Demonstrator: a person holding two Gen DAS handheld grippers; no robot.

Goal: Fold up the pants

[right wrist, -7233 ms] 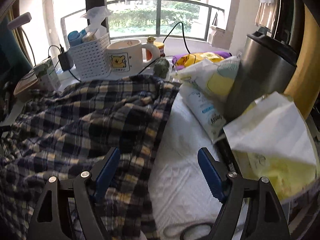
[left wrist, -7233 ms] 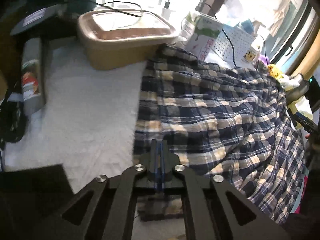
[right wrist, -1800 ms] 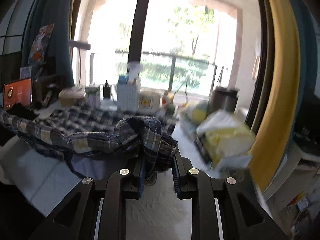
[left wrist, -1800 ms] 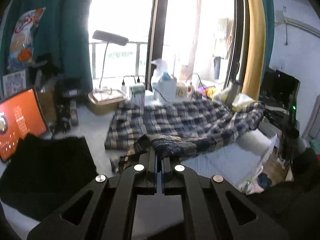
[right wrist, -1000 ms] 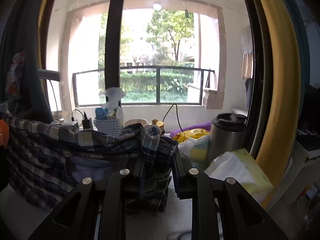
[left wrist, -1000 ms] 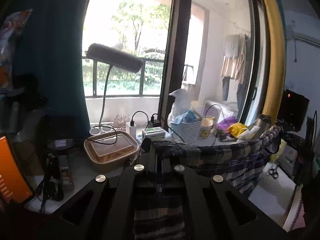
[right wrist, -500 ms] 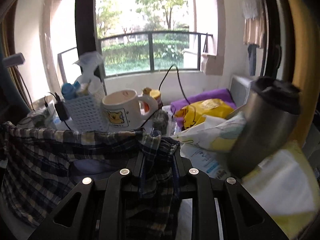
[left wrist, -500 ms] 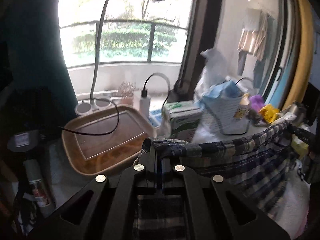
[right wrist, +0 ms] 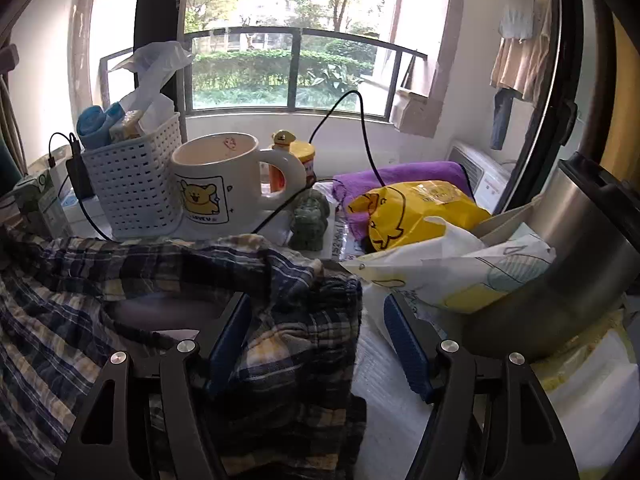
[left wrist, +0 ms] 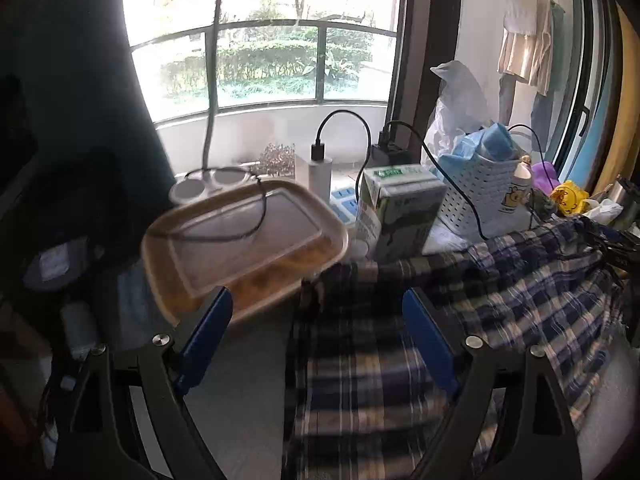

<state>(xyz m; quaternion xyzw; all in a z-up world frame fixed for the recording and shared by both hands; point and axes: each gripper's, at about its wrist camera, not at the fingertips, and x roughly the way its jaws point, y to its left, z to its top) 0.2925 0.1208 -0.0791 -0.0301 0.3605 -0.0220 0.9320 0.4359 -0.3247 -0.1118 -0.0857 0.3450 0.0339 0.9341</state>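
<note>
Left gripper (left wrist: 316, 324): jaws just opened, spread wide, gripping nothing; the plaid pants (left wrist: 460, 320) lie between the fingers, extending toward 3 o'clock; right gripper (right wrist: 316, 328): jaws just opened, spread; the bunched pants (right wrist: 296, 320) edge lies between them, spreading toward 9 o'clock on the counter (right wrist: 384, 384).

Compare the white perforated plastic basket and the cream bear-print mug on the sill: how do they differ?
The white perforated plastic basket has walls full of holes; the cream bear-print mug has solid, glossy walls. The basket is stuffed with blue rolls and a plastic bag; nothing shows in what is visible of the mug's inside. The mug has a loop handle on its right; the basket shows none. Both stand upright, side by side, behind the plaid pants.
</note>
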